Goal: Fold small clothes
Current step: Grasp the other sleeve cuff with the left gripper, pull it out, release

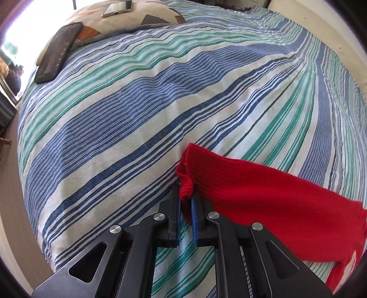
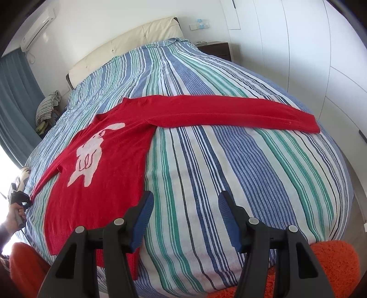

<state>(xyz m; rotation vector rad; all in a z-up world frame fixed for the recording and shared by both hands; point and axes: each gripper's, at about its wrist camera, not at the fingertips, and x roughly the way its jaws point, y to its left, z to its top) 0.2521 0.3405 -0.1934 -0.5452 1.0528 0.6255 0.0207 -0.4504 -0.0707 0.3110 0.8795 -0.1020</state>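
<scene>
A red sweater (image 2: 110,190) with a white rabbit figure lies flat on the striped bed cover (image 2: 229,172). One sleeve (image 2: 229,112) stretches out to the right. The other sleeve (image 1: 263,197) runs left to its cuff (image 1: 186,185), which is bunched between the tips of my left gripper (image 1: 185,201), low over the cover; the narrow jaws pinch it. In the right wrist view that left gripper (image 2: 21,200) shows at the far left edge, held by a hand. My right gripper (image 2: 186,196) hovers open over bare cover beside the sweater's hem, nothing between its fingers.
A dark phone (image 1: 57,52) lies near the bed's far edge, and a second phone (image 1: 117,8) rests on a patterned pillow (image 1: 142,16). A cream headboard (image 2: 128,43), a nightstand (image 2: 215,49) and a checked cloth (image 2: 48,103) border the bed. Orange fuzzy fabric (image 2: 332,263) sits at the near edge.
</scene>
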